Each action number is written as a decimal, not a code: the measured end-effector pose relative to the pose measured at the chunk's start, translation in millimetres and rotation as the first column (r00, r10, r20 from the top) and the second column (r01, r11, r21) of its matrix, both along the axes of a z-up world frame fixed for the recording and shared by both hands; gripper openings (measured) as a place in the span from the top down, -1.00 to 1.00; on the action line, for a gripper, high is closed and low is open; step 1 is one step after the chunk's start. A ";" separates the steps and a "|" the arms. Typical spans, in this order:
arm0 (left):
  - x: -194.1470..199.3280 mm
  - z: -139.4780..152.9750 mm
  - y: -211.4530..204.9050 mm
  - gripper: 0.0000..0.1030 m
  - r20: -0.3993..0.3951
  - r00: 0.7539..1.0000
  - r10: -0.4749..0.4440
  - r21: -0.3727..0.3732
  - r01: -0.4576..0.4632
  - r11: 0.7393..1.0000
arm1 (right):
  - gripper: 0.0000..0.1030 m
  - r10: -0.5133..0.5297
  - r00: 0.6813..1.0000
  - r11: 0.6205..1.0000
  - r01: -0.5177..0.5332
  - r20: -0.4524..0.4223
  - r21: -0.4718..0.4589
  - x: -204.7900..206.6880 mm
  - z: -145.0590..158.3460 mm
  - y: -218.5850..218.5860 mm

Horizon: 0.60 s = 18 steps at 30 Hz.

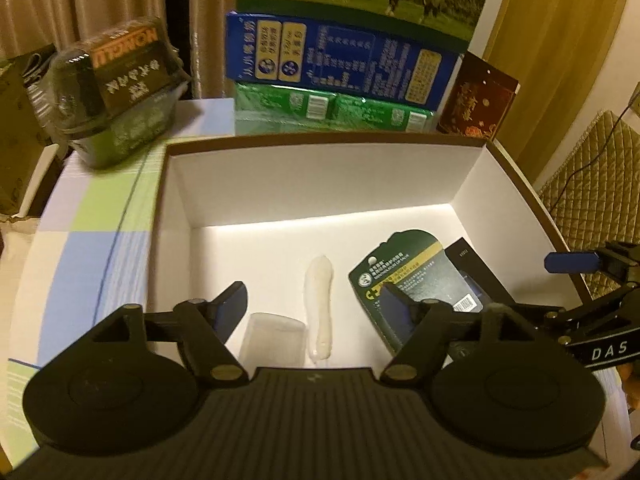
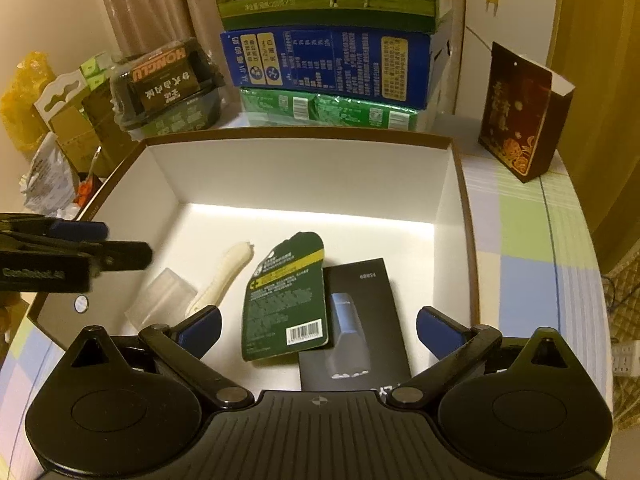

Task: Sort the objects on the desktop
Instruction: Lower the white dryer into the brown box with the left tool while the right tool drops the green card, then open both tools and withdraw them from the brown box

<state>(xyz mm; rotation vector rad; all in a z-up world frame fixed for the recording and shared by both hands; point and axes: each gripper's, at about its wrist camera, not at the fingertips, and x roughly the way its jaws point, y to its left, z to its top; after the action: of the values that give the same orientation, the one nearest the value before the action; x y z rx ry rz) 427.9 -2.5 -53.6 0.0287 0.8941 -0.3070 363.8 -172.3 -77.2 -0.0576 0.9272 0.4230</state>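
A white open box (image 1: pixel 320 176) (image 2: pixel 304 176) with a brown rim holds a clear plastic case (image 1: pixel 274 338) (image 2: pixel 164 298), a white wrapped stick (image 1: pixel 319 306) (image 2: pixel 224 276), a dark green blister card (image 1: pixel 416 280) (image 2: pixel 286 300) and a black carton (image 1: pixel 472 276) (image 2: pixel 360 320) lying partly under the card. My left gripper (image 1: pixel 314 308) (image 2: pixel 120 244) is open and empty above the box's near left part. My right gripper (image 2: pixel 318 330) (image 1: pixel 572 262) is open and empty above the green card and black carton.
Stacked milk cartons, blue (image 1: pixel 340 64) (image 2: pixel 328 64) on green (image 1: pixel 332 106), stand behind the box. A wrapped black container (image 1: pixel 116 88) (image 2: pixel 168 84) sits back left, a dark red box (image 1: pixel 476 98) (image 2: pixel 524 112) back right. The checked tablecloth (image 1: pixel 92 240) (image 2: pixel 532 248) surrounds the box.
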 end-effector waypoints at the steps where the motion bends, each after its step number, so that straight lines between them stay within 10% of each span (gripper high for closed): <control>1: -1.8 2.1 1.3 -0.38 0.005 1.000 0.002 0.002 -0.002 1.000 | -0.96 -0.002 1.000 1.000 0.002 0.001 0.002 -1.1 1.1 -0.9; 18: -50.7 35.9 14.5 -0.49 0.078 0.997 0.011 0.026 -0.013 1.000 | -0.96 -0.033 0.997 0.999 0.032 0.070 0.015 -38.4 32.6 -21.6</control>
<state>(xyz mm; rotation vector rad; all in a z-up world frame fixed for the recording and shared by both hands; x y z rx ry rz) 377.1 12.0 -17.7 0.0592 0.8205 -0.2814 325.3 -193.9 -44.6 -0.0447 0.8552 0.3948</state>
